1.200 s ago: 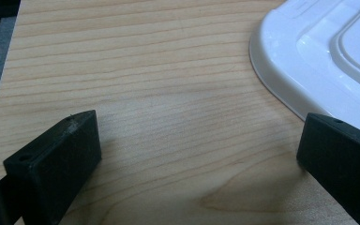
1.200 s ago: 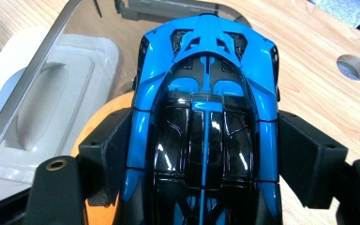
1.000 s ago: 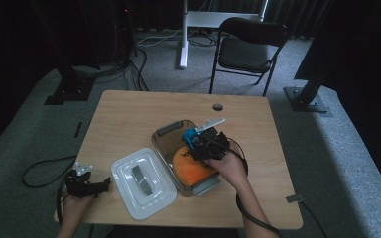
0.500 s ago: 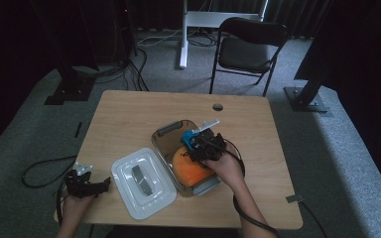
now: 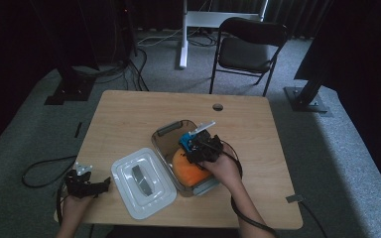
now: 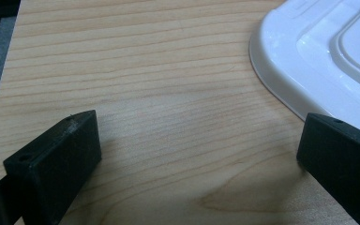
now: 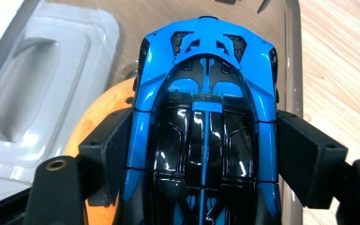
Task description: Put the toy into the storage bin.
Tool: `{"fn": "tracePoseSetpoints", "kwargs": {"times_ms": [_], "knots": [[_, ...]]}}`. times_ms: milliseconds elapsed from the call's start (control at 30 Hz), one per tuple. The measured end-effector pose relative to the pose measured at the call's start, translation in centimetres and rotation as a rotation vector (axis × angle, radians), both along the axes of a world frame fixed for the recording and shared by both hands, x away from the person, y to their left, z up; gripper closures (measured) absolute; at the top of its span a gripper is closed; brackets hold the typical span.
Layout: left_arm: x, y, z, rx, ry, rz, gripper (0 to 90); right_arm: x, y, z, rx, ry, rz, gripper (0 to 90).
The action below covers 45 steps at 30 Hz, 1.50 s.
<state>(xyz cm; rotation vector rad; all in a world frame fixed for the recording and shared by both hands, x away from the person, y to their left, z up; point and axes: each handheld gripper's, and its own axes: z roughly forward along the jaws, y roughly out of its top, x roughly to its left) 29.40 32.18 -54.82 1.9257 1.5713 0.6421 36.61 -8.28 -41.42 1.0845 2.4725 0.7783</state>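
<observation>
At the near left corner of the wooden table (image 5: 129, 114), the left gripper (image 5: 87, 186) rests low over the bare wood in the person's left hand (image 5: 72, 208). Its own view shows the two black jaws standing wide apart with nothing but wood grain between them, and the rounded edge of the white lid (image 6: 318, 61) just beside the jaw at that view's right. From above, this lid (image 5: 143, 182) lies flat on the table, a grey recessed handle in its middle, touching or almost touching the clear container (image 5: 166, 133) to its right.

Farther in, the right hand (image 5: 223, 166) holds the right gripper (image 5: 196, 146) above the container. The right gripper view shows its jaws clamped on the flanks of a blue and black toy car (image 7: 206, 108), one pad against each side, the car's nose pointing away from the camera. Under the car, inside the container, lies an orange round object (image 5: 188, 171), which also shows at the left below the car in the right gripper view. From above, the car (image 5: 186, 141) hangs over the container's middle.

Beyond them, the table's far edge has a small round cable hole (image 5: 218, 107), and past it on the grey carpet stands a black folding chair (image 5: 248, 47).
</observation>
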Motion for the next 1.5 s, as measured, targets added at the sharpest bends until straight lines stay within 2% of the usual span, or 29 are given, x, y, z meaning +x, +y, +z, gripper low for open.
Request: {"fn": "tracePoseSetpoints", "kwargs": {"times_ms": [433, 633, 767, 800, 933, 1067, 1167, 1500], "knots": [[0.0, 0.0, 0.0, 0.002, 0.0, -0.001, 0.3, 0.3, 0.3, -0.6, -0.019, 0.014, -0.005, 25.0], [0.0, 0.0, 0.0, 0.003, 0.0, -0.002, 0.3, 0.6, 0.2, -0.8, 0.007, 0.046, -0.008, 24.3], [0.0, 0.0, 0.0, 0.0, 0.0, 0.0, 0.3, 0.5, 0.2, -0.7, 0.01, 0.044, -0.007, 23.5], [0.0, 0.0, 0.0, 0.002, 0.001, -0.001, 0.3, 0.4, -0.1, -0.2, 0.042, 0.034, -0.009, 23.6], [0.0, 0.0, 0.0, 0.0, 0.0, 0.0, 0.3, 0.4, -0.5, 0.4, 0.061, 0.039, 0.0, 22.8], [0.0, 0.0, 0.0, 0.002, 0.001, -0.001, 0.3, 0.4, -0.8, 0.3, 0.063, 0.047, -0.004, 20.4], [0.0, 0.0, 0.0, 0.001, 0.0, -0.001, 0.3, 0.5, -1.1, 0.4, 0.103, 0.065, 0.01, 12.6], [0.0, 0.0, 0.0, 0.001, 0.001, 0.0, 0.3, 0.3, -1.8, 1.0, 0.112, 0.021, -0.006, 12.6]]}}
